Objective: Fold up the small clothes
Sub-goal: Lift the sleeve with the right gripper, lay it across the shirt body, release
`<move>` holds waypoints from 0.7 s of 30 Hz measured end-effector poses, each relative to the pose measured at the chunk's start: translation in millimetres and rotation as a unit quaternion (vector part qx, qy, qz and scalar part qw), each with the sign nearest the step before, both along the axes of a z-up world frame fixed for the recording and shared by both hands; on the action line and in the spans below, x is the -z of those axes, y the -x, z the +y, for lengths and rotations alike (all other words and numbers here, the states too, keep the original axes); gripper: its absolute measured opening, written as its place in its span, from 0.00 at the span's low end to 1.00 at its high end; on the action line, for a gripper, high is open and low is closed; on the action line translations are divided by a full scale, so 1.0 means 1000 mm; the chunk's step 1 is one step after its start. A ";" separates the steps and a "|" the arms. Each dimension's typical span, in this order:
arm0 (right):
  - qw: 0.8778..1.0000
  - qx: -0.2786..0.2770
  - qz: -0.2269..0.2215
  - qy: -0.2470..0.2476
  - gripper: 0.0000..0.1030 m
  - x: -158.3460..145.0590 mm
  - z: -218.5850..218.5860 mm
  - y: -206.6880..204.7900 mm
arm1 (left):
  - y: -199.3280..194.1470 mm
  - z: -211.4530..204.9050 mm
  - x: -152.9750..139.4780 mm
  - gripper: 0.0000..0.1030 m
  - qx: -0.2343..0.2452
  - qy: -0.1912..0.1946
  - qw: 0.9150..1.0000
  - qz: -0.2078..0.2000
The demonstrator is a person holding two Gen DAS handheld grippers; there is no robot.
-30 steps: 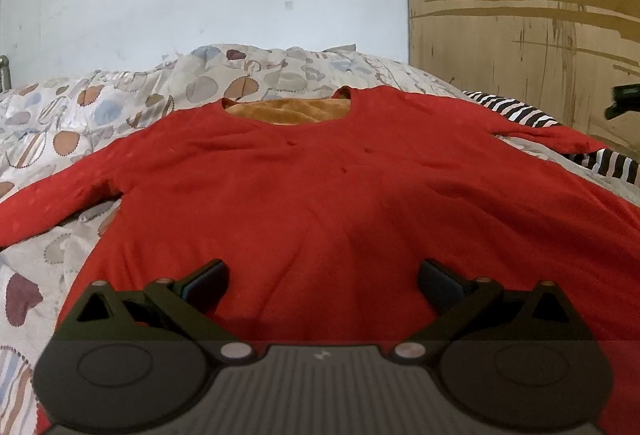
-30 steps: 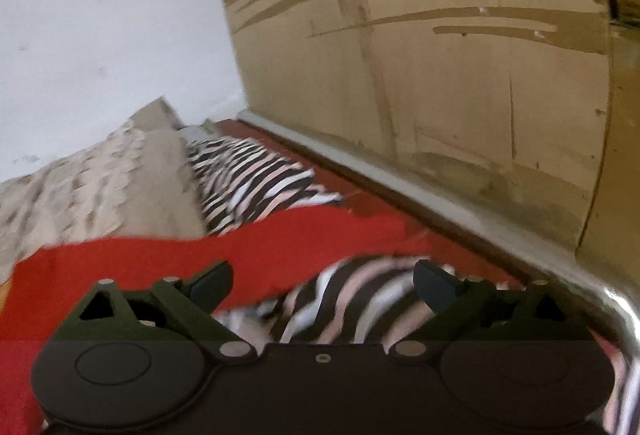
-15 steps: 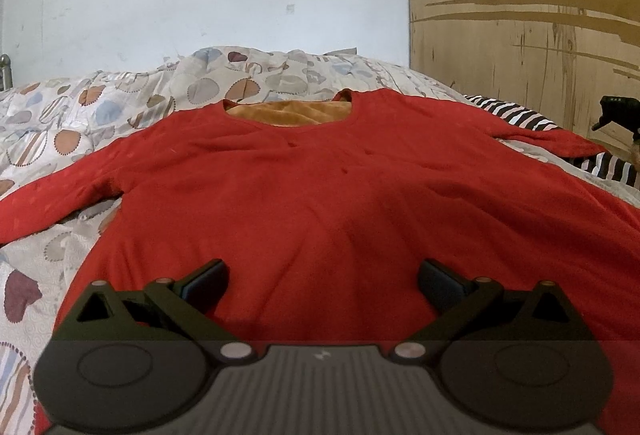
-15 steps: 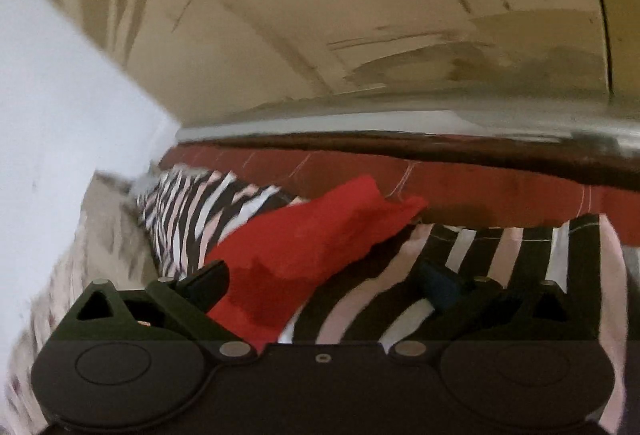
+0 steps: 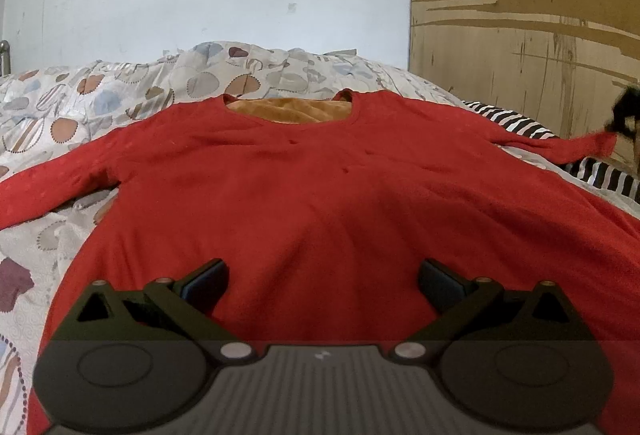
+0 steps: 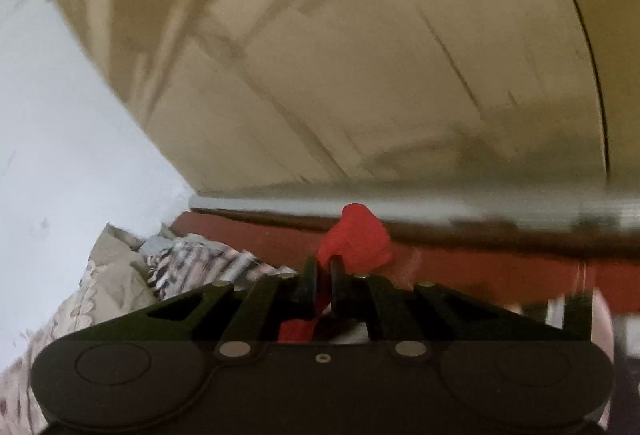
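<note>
Red knit long-sleeved top [image 5: 320, 187], spread flat on a patterned quilt [image 5: 120, 95], with one sleeve cuff pinched.

Soft, light, limp cloth is judged here: it is expected to drape and slide rather than hold a shape, so a hold is best taken at cuffs, hem corners or shoulder seams. The right gripper [image 6: 324, 271] has just been closing and is now clamped on the right sleeve cuff [image 6: 356, 235], which bunches up beyond the fingertips above a black-and-white striped cloth [image 6: 192, 263]. The left gripper [image 5: 322, 275] is held with jaws spread wide and nothing between them, just above the lower body of the top, near the hem. From the left view the pinched sleeve is seen stretched out toward the wooden panel [image 5: 520, 35].
</note>
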State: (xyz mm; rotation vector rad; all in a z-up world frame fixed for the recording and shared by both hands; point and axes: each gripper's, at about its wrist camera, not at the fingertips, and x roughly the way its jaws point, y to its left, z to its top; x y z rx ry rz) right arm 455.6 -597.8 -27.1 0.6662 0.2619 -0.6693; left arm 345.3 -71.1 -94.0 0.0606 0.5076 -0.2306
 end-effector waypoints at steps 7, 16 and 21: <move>0.987 -0.101 -0.028 0.120 0.04 -0.097 0.075 -0.029 | 0.005 0.002 -0.002 1.00 -0.001 0.011 1.000 -0.017; 0.908 -0.295 -0.059 0.292 0.04 -0.172 0.255 -0.040 | 0.041 0.069 -0.060 1.00 -0.044 0.145 0.984 -0.093; 0.799 -0.436 -0.051 0.410 0.04 -0.151 0.370 -0.009 | 0.065 0.116 -0.088 1.00 -0.146 0.175 0.965 -0.129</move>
